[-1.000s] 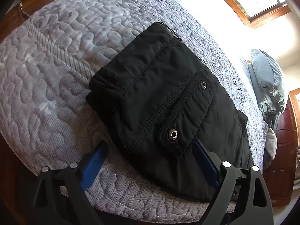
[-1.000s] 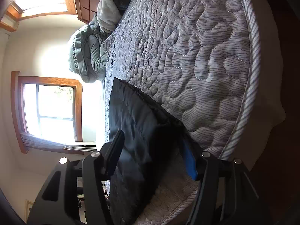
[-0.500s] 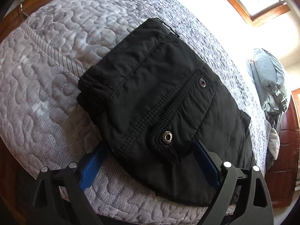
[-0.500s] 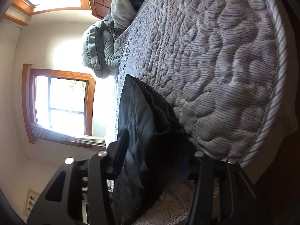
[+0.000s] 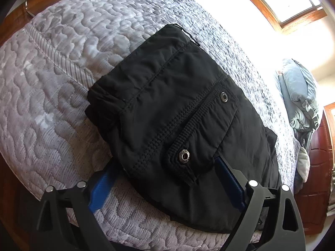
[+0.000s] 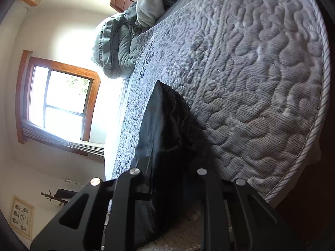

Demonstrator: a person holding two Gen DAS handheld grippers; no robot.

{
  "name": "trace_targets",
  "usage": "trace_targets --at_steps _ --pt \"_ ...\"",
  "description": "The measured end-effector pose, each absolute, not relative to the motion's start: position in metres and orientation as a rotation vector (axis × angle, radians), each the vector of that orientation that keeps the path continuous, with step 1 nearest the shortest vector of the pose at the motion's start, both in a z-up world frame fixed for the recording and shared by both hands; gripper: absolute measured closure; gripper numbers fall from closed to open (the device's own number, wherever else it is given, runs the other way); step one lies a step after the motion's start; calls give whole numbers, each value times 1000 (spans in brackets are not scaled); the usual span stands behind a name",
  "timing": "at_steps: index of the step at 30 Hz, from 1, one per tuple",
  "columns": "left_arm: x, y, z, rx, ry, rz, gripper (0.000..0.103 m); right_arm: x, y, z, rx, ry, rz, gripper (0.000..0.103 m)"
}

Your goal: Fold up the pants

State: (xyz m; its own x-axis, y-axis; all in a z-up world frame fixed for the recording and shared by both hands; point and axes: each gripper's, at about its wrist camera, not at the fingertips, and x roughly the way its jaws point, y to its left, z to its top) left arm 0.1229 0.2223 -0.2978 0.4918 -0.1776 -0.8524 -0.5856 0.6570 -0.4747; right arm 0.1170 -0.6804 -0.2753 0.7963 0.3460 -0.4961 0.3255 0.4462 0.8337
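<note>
Two snaps (image 5: 184, 156) on a pocket flap face up on the black pants (image 5: 178, 108), which lie folded into a thick packet on the quilt (image 5: 52, 83), close to the bed's near corner. The left gripper (image 5: 165, 179) stands wide apart, its blue pads on either side of the packet's near edge; one seems to rest on the quilt, the other on or just over the cloth, gripping nothing. The right gripper (image 6: 167, 167) has its fingers drawn close on the packet's end, and I judge it clamped on the pants, though the dark cloth hides the pads.

The risks, as I judge them: the right gripper may hold only the top layers, so a lift or pull would peel the fold open rather than move the whole stack. A sideways drag would rumple the slick fabric against the textured quilt. If the left gripper closes where it is, it could catch the pocket flap alone, or pinch quilt with it. The packet also sits near the bed's edge, so a push outward could tip it off. A grey-green comforter (image 6: 119, 48) lies heaped well away at the head of the bed.
</note>
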Motion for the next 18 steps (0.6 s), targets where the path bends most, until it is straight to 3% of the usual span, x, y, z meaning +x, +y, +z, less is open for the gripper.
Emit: trace_targets --at_steps 18 --pt "107 232 -293 -859 1006 229 11 138 -628 -168 852 692 35 87"
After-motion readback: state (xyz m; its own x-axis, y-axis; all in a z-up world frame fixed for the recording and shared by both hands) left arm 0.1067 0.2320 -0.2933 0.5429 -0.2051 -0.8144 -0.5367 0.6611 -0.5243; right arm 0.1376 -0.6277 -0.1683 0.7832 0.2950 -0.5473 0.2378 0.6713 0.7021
